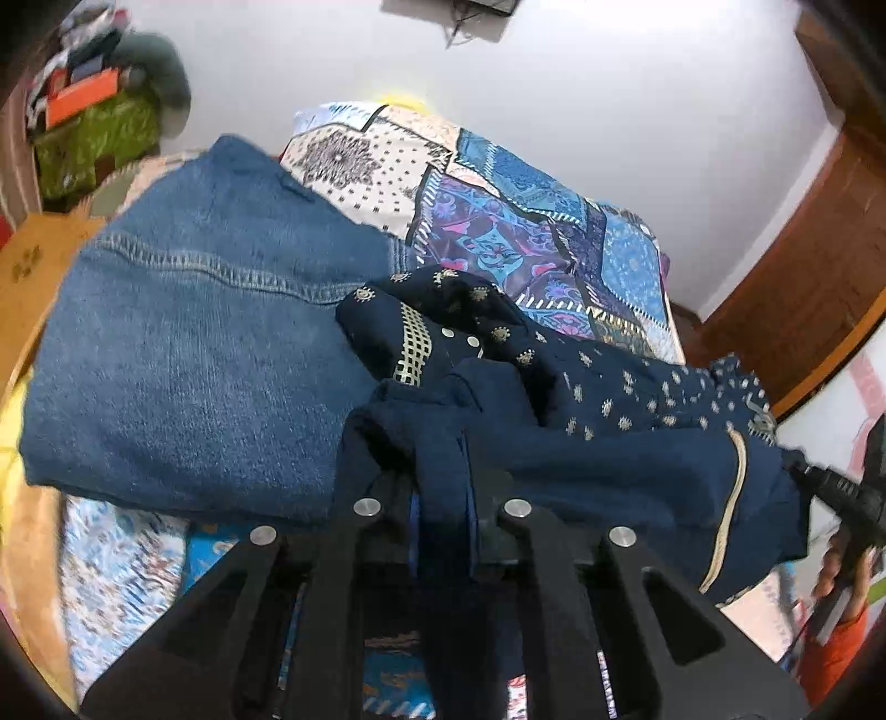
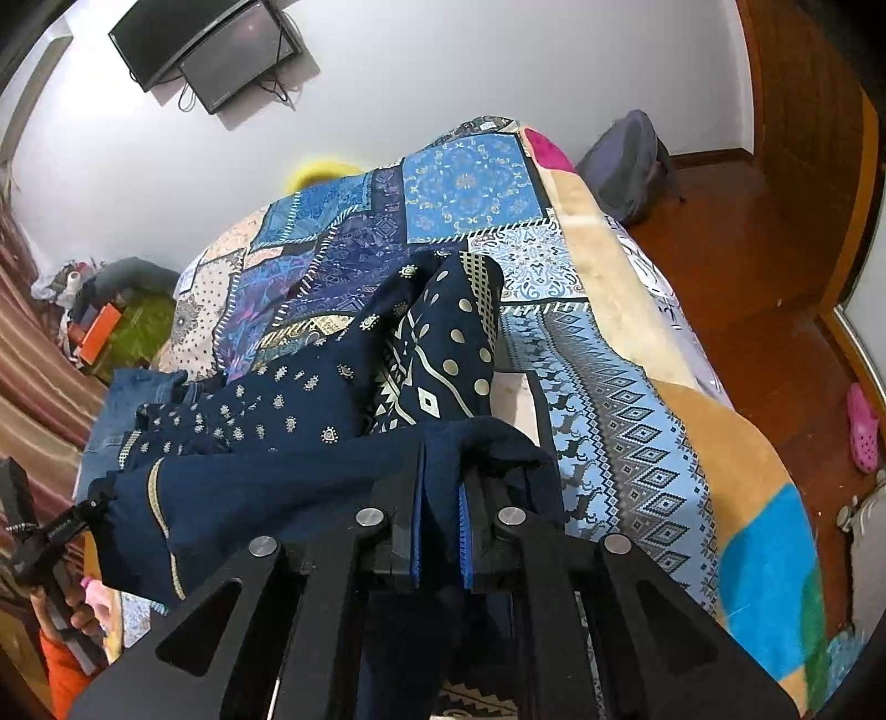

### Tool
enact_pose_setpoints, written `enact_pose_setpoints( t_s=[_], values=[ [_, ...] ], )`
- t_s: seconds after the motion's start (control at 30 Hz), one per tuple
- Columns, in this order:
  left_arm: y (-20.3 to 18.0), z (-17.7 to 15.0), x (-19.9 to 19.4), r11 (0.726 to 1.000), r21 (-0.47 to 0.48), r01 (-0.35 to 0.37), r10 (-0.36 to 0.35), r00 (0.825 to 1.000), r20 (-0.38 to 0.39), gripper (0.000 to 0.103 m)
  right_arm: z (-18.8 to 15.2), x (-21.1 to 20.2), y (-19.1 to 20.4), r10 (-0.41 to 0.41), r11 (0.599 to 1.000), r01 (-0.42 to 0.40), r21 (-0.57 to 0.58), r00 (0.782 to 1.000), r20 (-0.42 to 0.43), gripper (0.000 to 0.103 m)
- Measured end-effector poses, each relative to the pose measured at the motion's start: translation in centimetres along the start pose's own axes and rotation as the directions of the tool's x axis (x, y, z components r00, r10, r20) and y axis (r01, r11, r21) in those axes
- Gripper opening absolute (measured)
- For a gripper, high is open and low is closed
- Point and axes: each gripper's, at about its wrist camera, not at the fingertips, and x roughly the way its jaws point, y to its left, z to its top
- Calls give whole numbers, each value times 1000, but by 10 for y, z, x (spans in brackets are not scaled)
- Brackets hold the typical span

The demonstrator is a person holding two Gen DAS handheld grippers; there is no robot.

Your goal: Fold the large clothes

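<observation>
At the bottom centre of each wrist view, our left gripper point(image 1: 443, 498) and right gripper point(image 2: 440, 498) each clench an edge of the navy printed garment point(image 1: 609, 410), hanging mid-fold above the patchwork bedspread point(image 2: 609, 354); folded jeans point(image 1: 194, 354) already lie at left.

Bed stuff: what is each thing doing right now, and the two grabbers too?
Navy printed garment: lifted, bunched, hanging between both grippers.
Left gripper: shut on the garment's cloth.
Right gripper: shut on the garment's cloth.
Denim garment: folded, lying flat on the bed.
Patchwork bedspread: spread over the bed.
Wall screen: dark, off.
</observation>
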Motion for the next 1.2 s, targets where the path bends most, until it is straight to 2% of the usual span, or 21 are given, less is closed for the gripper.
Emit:
enact_pose_setpoints(
  t_s=[0.1, 0.17, 0.23, 0.27, 0.33, 0.43, 0.6, 0.83, 1.0, 1.03, 1.07, 1.1, 1.13, 1.17, 1.2],
  values=[
    [-5, -2, -5, 1000, 27, -8, 8, 1000, -22, 25, 3, -8, 3, -1, 1000, 1, 7, 999, -33, 14],
    [-5, -6, -11, 999, 35, -8, 9, 1000, -26, 46, 1, -17, 5, 6, 1000, -5, 9, 999, -47, 20],
    [-6, -10, -22, 999, 38, -15, 16, 1000, -14, 49, -2, -24, 10, 3, 1000, -4, -9, 999, -49, 35],
    [-6, -13, -27, 999, 35, -18, 19, 1000, -16, 51, -4, -27, 13, 2, 1000, -3, -22, 999, -47, 39],
    [-3, -17, -37, 1000, 19, -19, 19, 1000, -13, 53, -9, -40, 21, 14, 998, -16, -67, 999, -36, 45],
    [4, -25, -50, 1000, 0, -21, 21, 1000, -11, 55, -13, -55, 30, 23, 994, -26, -105, 999, -23, 48],
    [6, -44, -54, 1000, 8, 24, -23, 998, -59, 55, -23, -67, 33, 58, 991, -61, -117, 998, -28, 54],
    [6, -67, -24, 996, -9, 84, -84, 982, -172, 55, -40, -37, 18, 90, 996, -92, -11, 988, -124, 54],
    [9, -65, -5, 996, -30, 87, -91, 977, -191, 55, -45, -16, 14, 101, 995, -100, 13, 980, -170, 54],
    [9, -65, -3, 995, -35, 95, -100, 976, -194, 53, -45, -13, 17, 96, 995, -99, -9, 980, -173, 54],
    [10, -64, -1, 993, -44, 105, -112, 974, -199, 43, -47, -13, 20, 100, 994, -106, -24, 981, -167, 52],
    [9, -64, 2, 990, -55, 132, -141, 965, -221, 37, -47, -13, 23, 112, 992, -119, -37, 981, -160, 43],
    [9, -64, 5, 987, -62, 150, -161, 959, -233, 24, -48, -11, 28, 126, 989, -136, -54, 979, -161, 30],
    [8, -64, 6, 983, -69, 171, -183, 954, -239, 12, -49, -12, 29, 131, 988, -142, -63, 978, -161, 24],
    [7, -64, 5, 981, -68, 182, -193, 951, -240, 9, -49, -13, 32, 130, 987, -142, -72, 980, -153, 17]
  ],
)
